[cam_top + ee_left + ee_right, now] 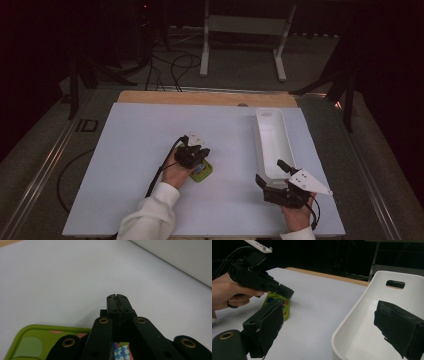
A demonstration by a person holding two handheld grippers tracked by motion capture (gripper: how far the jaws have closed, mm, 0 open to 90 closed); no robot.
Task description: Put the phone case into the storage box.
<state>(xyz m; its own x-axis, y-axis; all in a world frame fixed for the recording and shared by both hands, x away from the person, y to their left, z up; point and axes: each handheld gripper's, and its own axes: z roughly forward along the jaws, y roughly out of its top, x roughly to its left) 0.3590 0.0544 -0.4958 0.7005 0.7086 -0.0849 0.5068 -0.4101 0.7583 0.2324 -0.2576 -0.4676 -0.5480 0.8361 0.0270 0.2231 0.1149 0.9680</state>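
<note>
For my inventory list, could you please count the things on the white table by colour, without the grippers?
Green: 1, the green box, under the left gripper.
White: 1, the white tray, empty inside, near the right gripper.
Total: 2

**White tabletop with a pad and a tray**

The tabletop is a pale white board with a strip of bare wood showing along its far edge. A small green pad with coloured patches lies flat on it, a little nearer the person than the middle. A long white tray with a handle slot in its far end rests on the right side, lengthwise front to back, well apart from the pad.
</note>
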